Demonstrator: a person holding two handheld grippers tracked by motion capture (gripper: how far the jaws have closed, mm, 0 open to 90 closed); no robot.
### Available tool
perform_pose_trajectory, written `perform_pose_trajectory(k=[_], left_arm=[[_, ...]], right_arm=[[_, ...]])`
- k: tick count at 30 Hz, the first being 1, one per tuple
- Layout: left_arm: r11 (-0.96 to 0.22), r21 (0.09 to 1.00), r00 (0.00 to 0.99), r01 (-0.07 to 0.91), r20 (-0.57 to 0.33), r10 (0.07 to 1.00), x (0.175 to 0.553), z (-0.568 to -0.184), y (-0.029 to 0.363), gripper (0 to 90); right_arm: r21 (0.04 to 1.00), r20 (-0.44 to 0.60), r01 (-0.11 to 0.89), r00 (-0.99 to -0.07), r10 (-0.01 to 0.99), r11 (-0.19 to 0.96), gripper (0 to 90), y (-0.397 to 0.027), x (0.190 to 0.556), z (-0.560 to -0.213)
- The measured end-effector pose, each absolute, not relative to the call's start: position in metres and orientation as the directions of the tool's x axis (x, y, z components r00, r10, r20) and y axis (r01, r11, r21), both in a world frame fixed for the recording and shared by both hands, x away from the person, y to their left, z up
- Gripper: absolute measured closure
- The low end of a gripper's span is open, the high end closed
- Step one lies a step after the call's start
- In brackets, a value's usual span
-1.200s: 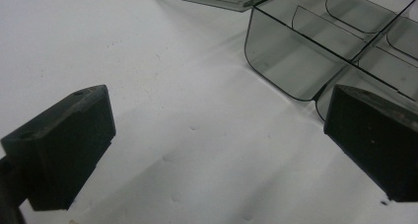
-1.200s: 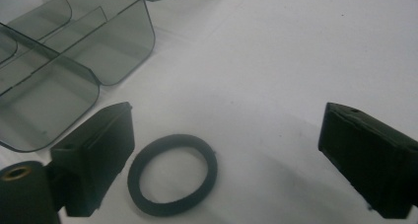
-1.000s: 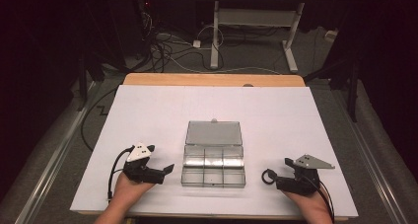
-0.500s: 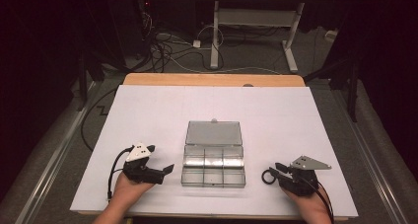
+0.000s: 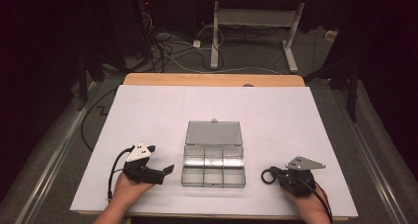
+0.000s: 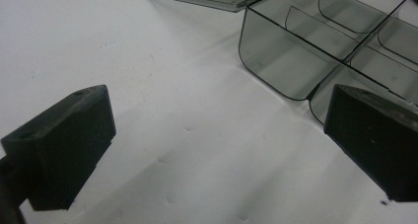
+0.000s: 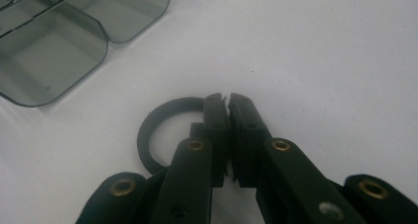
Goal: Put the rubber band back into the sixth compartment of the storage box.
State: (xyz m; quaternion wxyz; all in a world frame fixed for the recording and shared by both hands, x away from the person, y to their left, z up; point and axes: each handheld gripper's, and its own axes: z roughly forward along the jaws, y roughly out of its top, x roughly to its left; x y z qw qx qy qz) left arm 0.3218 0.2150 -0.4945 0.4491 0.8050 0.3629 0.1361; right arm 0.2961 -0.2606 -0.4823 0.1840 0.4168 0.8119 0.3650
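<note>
A clear plastic compartment box (image 5: 213, 183) lies open mid-table, its lid (image 5: 214, 133) folded flat behind it and its cells empty. My left gripper (image 5: 160, 158) rests just left of the box, open, with bare white table between its jaws. In the left gripper view (image 6: 217, 110) the box corner (image 6: 291, 56) lies ahead to the right. My right gripper (image 5: 277, 175) sits right of the box, shut on a thin black ring (image 5: 262, 176) that points toward the box. In the right gripper view (image 7: 227, 98) the ring (image 7: 143, 135) sticks out left of the jaws, near the box (image 7: 54, 61).
The white table top (image 5: 296, 115) is bare around the box, with a wooden strip (image 5: 212, 79) along its far edge. Beyond it, cables (image 5: 162, 51) and a desk frame (image 5: 256, 17) stand on the dark floor.
My right gripper has edged slightly left with the ring in it. The left gripper and the box have stayed put.
</note>
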Motion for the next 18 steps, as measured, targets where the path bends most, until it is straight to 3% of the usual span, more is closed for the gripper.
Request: perform_pose_trajectory(k=[18], left_arm=[[-0.336, 0.822, 0.705, 0.460, -0.108, 0.701, 0.322, -0.494, 0.215, 0.0]], right_arm=[[0.775, 0.026, 0.503, -0.629, 0.777, 0.382, 88.6, -0.249, 0.298, -0.478]])
